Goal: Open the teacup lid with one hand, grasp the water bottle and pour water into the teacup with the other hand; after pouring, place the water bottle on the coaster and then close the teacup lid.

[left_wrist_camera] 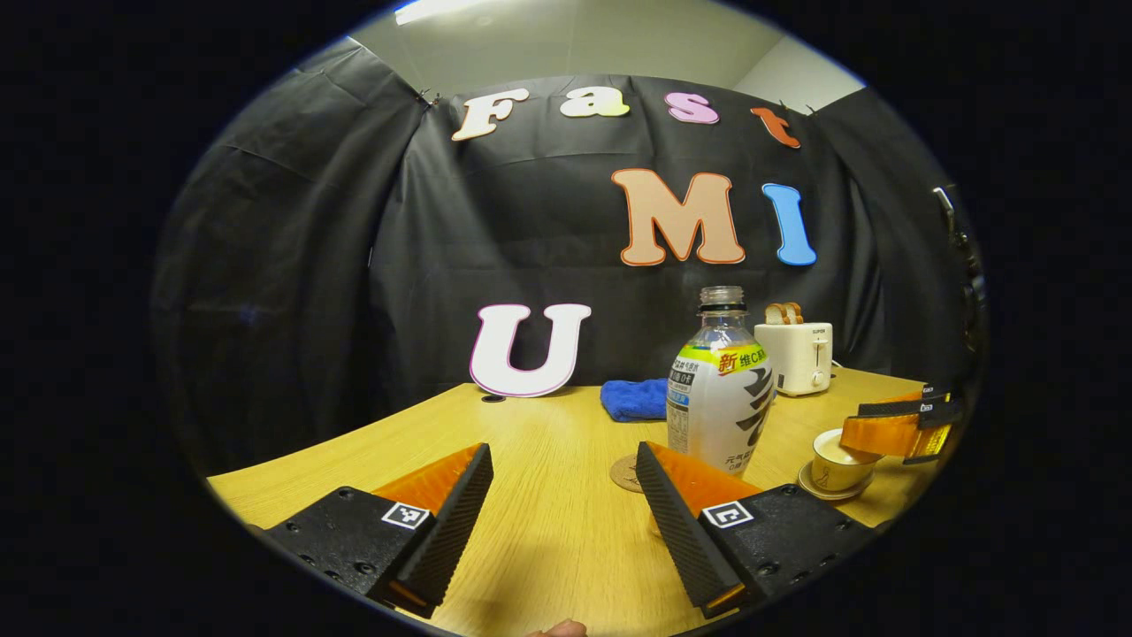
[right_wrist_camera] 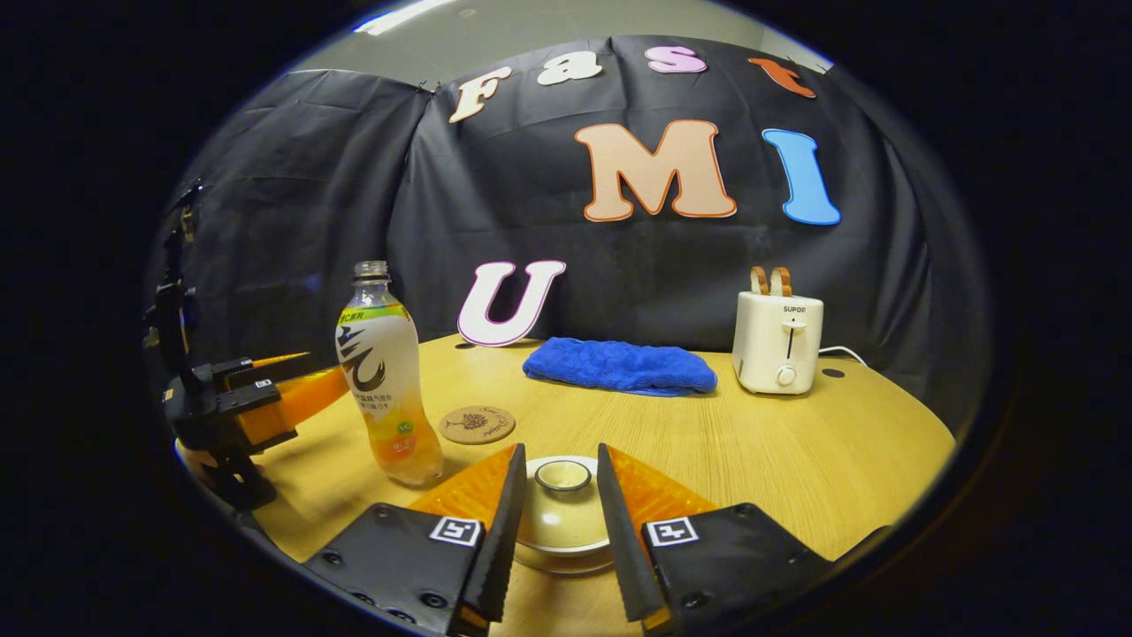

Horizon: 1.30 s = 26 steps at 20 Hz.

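Right gripper (right_wrist_camera: 559, 473) is straddling the round beige ceramic teacup lid (right_wrist_camera: 562, 513), jaws parted, gripping nothing, needing a centred pinch on the knob; left gripper (left_wrist_camera: 563, 478) is waiting wide open, empty, beside the clear labelled plastic water bottle (left_wrist_camera: 721, 389).

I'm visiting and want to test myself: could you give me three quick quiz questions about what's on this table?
1. True or false: the lid is on the teacup.
2. What is the bottle standing on: A) the coaster, B) the table, C) the cloth?
3. Which gripper has its jaws either side of the lid?

Key: 1. True. 2. B; the coaster lies bare beside it. 3. The right gripper, not yet closed; the left gripper is open, short of the bottle.
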{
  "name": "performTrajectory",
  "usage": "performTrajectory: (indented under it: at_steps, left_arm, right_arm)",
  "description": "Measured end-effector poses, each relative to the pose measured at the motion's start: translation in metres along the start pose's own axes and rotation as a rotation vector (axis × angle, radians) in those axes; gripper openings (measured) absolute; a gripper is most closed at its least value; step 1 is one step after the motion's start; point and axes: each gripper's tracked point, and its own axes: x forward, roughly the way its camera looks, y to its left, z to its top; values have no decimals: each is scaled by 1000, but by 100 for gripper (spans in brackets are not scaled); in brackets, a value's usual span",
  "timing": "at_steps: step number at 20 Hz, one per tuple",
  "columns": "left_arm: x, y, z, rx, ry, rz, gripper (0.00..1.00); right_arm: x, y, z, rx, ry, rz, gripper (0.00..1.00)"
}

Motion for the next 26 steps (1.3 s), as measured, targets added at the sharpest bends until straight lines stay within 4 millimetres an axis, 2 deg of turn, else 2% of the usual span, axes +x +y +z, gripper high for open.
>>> performTrajectory:
  at_steps: [2,3,7,8,12,14,18,26]
  left_arm:
    - [0,0,0,0,0,0,95]
    - [0,0,1,1,0,0,95]
    - [-1,1,0,1,0,-1,95]
    - [-1,1,0,1,0,-1,95]
    - [0,-2,0,2,-2,-13,95]
    - [1,-5,0,6,-2,-26,95]
    - [0,-7,0,5,-1,-39,95]
    - [-15,-18,-1,11,14,-95,95]
  right_arm:
    - [0,0,0,1,-9,2,55]
    - [-1,1,0,1,-5,2,33]
    - [-1,-1,1,12,-17,3,34]
    - [-1,0,1,10,-25,2,28]
    - [-2,0,5,11,-44,3,30]
    - [-6,-3,17,22,-72,0,27]
    - [-13,-12,31,21,-104,-18,28]
    - [-35,-33,48,39,-146,-39,29]
